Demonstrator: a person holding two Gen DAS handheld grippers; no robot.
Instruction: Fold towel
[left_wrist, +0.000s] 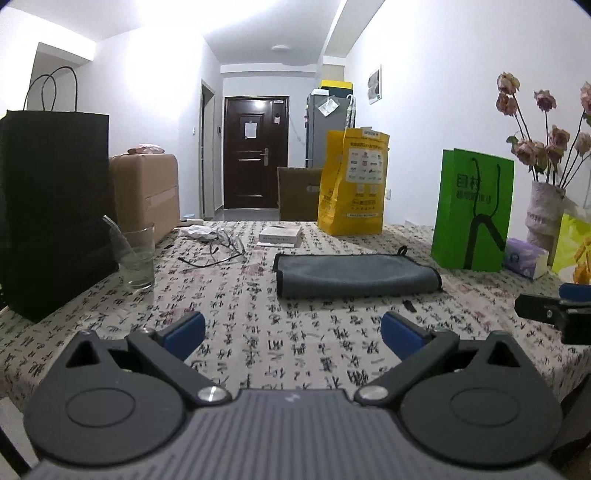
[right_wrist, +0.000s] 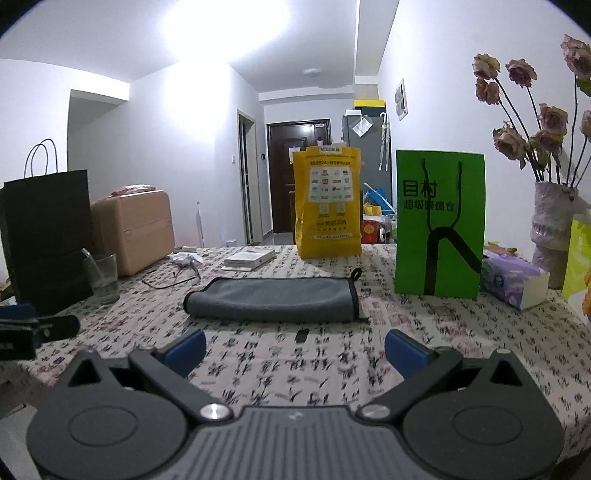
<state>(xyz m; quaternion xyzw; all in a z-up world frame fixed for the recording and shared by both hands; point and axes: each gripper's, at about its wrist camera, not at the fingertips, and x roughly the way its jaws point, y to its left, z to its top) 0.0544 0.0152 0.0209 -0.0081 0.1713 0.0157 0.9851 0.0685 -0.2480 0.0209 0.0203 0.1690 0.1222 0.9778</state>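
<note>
A grey towel (left_wrist: 354, 275) with black trim lies folded flat on the patterned tablecloth (left_wrist: 258, 332), with a small hanging loop at its far right corner. It also shows in the right wrist view (right_wrist: 273, 299). My left gripper (left_wrist: 291, 332) is open and empty, hovering above the cloth short of the towel's near edge. My right gripper (right_wrist: 295, 349) is open and empty, also short of the towel. Each gripper's tip shows at the edge of the other's view.
A glass (left_wrist: 136, 254), a black paper bag (left_wrist: 51, 206) and eyeglasses (left_wrist: 218, 251) are at the left. A yellow bag (left_wrist: 351, 184), a white box (left_wrist: 279, 236), a green bag (left_wrist: 472, 206), a tissue pack (right_wrist: 513, 280) and a flower vase (right_wrist: 554, 221) stand behind and right.
</note>
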